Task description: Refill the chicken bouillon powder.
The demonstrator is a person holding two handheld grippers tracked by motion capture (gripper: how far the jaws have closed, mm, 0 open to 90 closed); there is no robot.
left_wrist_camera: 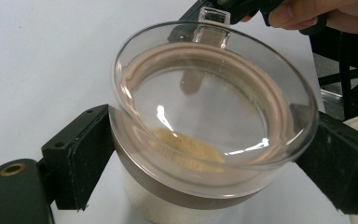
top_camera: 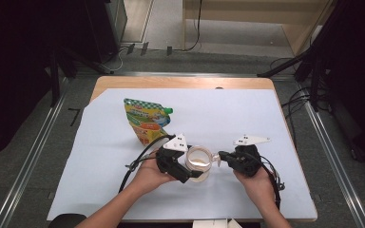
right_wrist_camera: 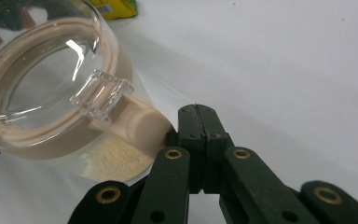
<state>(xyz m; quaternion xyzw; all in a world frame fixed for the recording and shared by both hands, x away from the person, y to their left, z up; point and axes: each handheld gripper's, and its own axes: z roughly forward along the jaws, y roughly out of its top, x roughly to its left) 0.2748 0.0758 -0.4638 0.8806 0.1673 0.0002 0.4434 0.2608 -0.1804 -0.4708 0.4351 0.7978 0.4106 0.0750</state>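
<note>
Straddling the jar (left_wrist_camera: 200,140) with my left gripper (left_wrist_camera: 205,154), jaws wide at its sides, lid (left_wrist_camera: 214,98) tilted, right gripper (right_wrist_camera: 198,121) pressed shut empty just beside the lid tab (right_wrist_camera: 101,95), jar near the white table's (top_camera: 247,118) front edge, pouch (top_camera: 146,119) behind.

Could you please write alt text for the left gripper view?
A clear jar with a transparent lid sits between the left gripper's wide-set black jaws on a white table. Pale powder lies inside.

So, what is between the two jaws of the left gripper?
The jar with the clear lid stands between them, in the left gripper view. The pads flank its sides.
</note>
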